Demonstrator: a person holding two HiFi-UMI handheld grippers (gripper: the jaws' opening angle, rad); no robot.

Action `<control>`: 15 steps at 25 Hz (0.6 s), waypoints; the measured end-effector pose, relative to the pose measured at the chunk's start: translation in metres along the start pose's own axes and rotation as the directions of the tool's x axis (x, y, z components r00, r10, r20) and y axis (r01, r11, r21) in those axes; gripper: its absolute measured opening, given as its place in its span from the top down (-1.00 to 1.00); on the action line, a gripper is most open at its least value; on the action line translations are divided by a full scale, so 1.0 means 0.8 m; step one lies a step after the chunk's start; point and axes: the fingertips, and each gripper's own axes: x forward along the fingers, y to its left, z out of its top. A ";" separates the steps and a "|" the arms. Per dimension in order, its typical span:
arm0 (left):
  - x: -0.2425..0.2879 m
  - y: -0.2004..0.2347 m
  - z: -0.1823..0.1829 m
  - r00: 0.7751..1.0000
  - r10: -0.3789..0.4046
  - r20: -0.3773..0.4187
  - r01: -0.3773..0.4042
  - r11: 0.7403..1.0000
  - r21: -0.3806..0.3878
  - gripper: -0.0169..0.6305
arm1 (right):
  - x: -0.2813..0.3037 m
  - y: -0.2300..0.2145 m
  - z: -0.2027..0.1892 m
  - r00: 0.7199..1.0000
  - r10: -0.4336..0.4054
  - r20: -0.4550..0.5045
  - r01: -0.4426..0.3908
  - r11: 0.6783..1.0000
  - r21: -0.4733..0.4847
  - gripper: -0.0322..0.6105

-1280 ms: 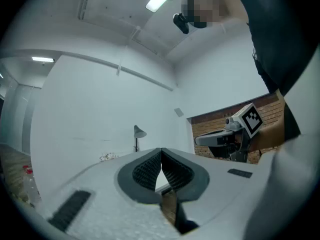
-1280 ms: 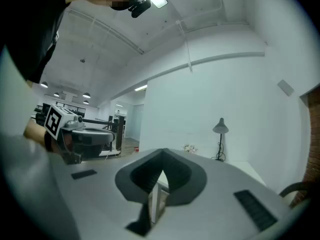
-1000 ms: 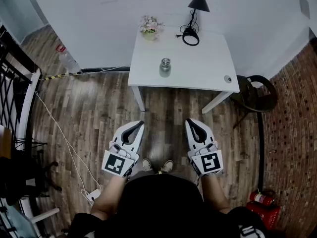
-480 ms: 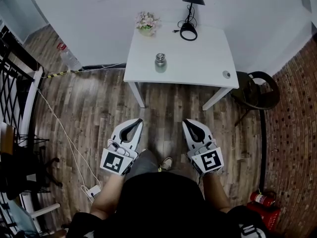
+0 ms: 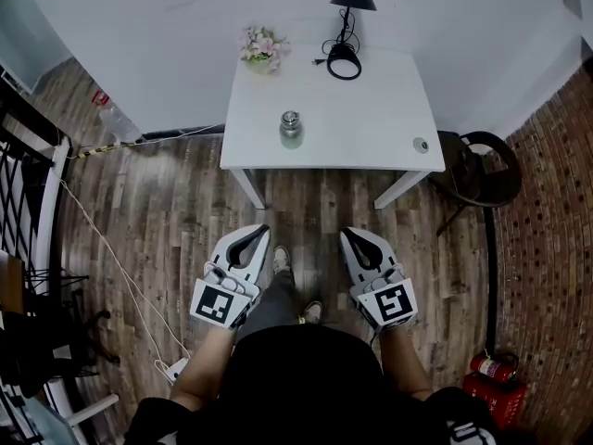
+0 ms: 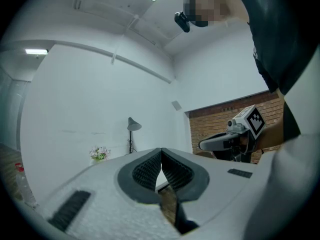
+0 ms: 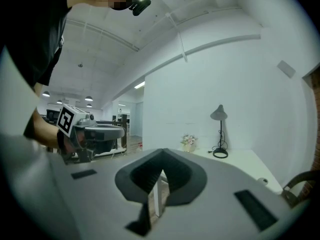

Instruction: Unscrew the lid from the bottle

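A small bottle [image 5: 291,128] with a metal lid stands upright on the white table [image 5: 371,119], near its front edge. Both grippers hang over the wooden floor well short of the table, pointing toward it. My left gripper [image 5: 262,230] is shut and holds nothing; its tips meet [image 6: 161,149]. My right gripper [image 5: 346,233] is also shut and holds nothing [image 7: 162,151]. The bottle is hidden behind the jaws in both gripper views.
On the table stand a flower pot [image 5: 260,49] at the back left, a black desk lamp [image 5: 345,26] at the back, and a small round object [image 5: 421,145] at the front right. A dark chair [image 5: 480,170] stands right of the table. A cable [image 5: 111,248] lies on the floor at left.
The person has stepped toward the table, one foot now forward between the grippers. The table and bottle sit a little further left in the head view. Both grippers stay shut.
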 end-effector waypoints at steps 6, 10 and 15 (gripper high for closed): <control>0.058 0.079 -0.008 0.999 -0.009 0.032 0.010 1.000 -0.013 0.87 | 0.081 -0.034 0.006 0.999 0.014 -0.046 -0.015 0.999 -0.032 0.86; 0.093 0.137 -0.001 0.996 -0.013 0.088 0.012 1.000 0.001 0.87 | 0.147 -0.046 0.020 0.997 0.039 -0.063 -0.044 0.996 -0.074 0.86; 0.113 0.206 -0.008 0.996 0.007 0.086 -0.002 0.998 -0.060 0.87 | 0.227 -0.044 0.040 0.994 0.065 -0.085 -0.074 0.991 -0.112 0.86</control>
